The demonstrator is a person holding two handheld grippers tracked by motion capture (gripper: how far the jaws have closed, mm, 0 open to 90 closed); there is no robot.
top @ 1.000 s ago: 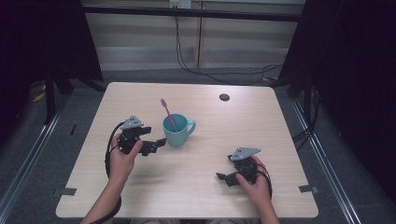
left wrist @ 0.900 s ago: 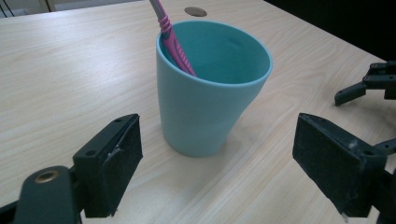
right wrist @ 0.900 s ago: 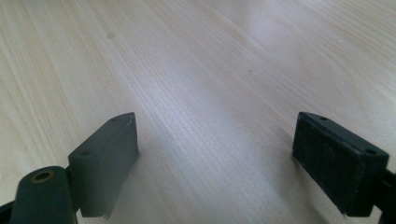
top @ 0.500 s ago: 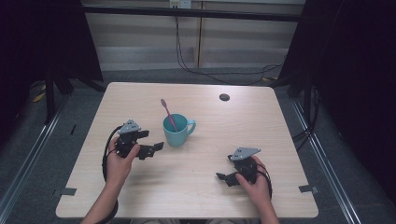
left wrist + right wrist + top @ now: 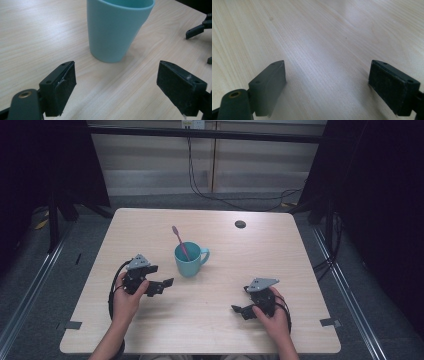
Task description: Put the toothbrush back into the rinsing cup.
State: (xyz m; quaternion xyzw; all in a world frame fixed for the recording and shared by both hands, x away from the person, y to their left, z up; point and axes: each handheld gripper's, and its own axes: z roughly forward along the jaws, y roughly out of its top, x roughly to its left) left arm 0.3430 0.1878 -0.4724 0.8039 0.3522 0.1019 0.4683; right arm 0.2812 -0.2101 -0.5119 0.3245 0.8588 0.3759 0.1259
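Note:
A teal mug (image 5: 190,260) stands upright near the middle of the wooden table (image 5: 280,255), its handle to the right. A pink toothbrush (image 5: 178,239) leans in it. My left gripper (image 5: 160,286) rests on the table just left of the mug, jaws open and pointing at it. In the left gripper view the mug (image 5: 117,30) stands a short way beyond the open gripper (image 5: 116,85), with nothing between the pads. My right gripper (image 5: 241,300) sits at the near right, open over bare wood (image 5: 327,37), with empty space between its jaws (image 5: 327,85).
A small black round disc (image 5: 240,224) lies at the far right of the table. Dark curtains and floor cables surround the table. The right gripper's jaw tip (image 5: 197,29) shows at the right edge of the left gripper view.
My left gripper has drawn back a little from the mug toward the near edge. The right gripper and the mug have stayed put.

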